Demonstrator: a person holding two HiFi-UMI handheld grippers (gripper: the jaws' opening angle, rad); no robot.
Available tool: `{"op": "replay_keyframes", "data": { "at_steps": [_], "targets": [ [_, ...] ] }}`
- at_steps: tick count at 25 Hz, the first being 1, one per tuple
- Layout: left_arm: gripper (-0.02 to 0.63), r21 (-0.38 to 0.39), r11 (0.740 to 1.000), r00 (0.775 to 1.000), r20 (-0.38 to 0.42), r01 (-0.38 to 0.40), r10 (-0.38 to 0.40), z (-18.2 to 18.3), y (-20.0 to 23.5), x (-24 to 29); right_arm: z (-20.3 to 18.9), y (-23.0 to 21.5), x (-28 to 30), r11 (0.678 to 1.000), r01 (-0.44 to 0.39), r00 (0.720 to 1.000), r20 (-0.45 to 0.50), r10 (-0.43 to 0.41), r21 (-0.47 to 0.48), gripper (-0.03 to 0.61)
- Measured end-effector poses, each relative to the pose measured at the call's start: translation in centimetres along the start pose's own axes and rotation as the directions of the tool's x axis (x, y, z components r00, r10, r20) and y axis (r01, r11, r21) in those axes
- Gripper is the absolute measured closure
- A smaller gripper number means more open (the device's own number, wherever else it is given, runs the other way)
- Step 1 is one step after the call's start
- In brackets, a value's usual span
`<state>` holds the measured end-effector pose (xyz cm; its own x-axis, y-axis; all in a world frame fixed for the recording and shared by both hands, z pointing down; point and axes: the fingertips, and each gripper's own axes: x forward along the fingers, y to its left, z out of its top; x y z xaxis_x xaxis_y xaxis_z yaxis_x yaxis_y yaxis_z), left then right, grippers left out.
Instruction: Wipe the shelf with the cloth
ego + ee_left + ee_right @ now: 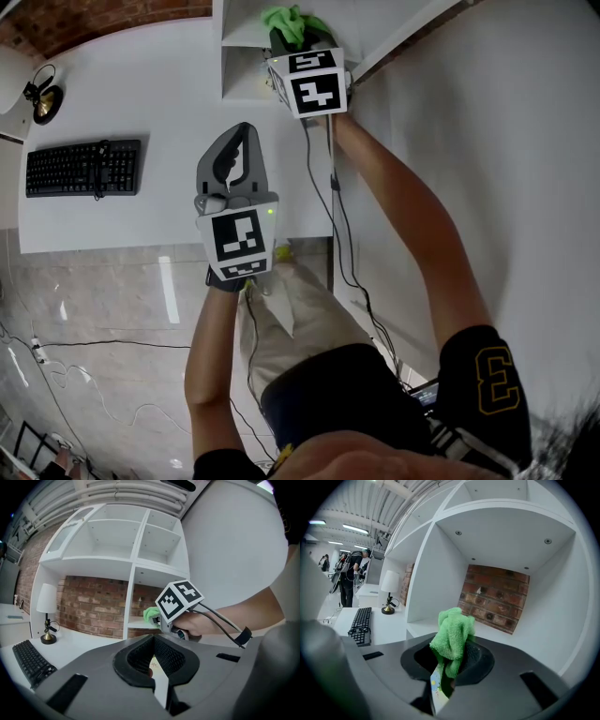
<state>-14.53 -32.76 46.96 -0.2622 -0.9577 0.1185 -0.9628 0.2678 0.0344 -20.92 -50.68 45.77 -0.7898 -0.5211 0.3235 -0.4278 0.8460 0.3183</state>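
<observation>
Holding the green cloth (pixel 452 637) tight in its shut jaws, the right gripper (pixel 442 684) points into the shelf (pixel 429 583), whose floor lies just below the cloth. Press down softly and rub side to side, reaching the corners. The left gripper (pixel 157 679) is closed and empty.

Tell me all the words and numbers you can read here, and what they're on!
"3": on the person's black shorts.
Keyboard: key letters too small to read.
Small label under the cloth: print too blurred to read.
Marker cubes: only black-and-white square patterns, no words.
</observation>
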Motion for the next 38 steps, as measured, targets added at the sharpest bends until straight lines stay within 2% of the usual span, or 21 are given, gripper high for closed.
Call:
{"op": "replay_keyframes", "data": {
  "at_steps": [18, 23, 31, 38],
  "targets": [
    [0.598, 0.003, 1.000, 1.000, -0.015, 0.001, -0.001, -0.9, 0.7, -0.6, -3.0, -5.7, -2.5, 0.993, 0.109, 0.994, -0.015, -0.108, 0.046, 0.532],
    [0.598, 0.007, 1.000, 1.000, -0.024, 0.000, 0.000, -1.2, 0.7, -0.5, -4.0, -7.6, -3.5, 0.984, 0.162, 0.986, 0.016, -0.164, 0.077, 0.532],
    [0.598, 0.005, 1.000, 1.000, -0.027, 0.003, -0.003, -1.7, 1.4, -1.2, -4.6, -8.0, -5.0, 0.968, 0.197, 0.977, 0.045, -0.207, 0.158, 0.532],
    [0.598, 0.022, 0.998, 0.995, -0.088, -0.054, 0.055, -2.8, 4.0, -4.9, -7.0, -8.1, -8.1, 0.952, 0.198, 0.979, -0.008, -0.202, 0.233, 0.531]
  ]
}}
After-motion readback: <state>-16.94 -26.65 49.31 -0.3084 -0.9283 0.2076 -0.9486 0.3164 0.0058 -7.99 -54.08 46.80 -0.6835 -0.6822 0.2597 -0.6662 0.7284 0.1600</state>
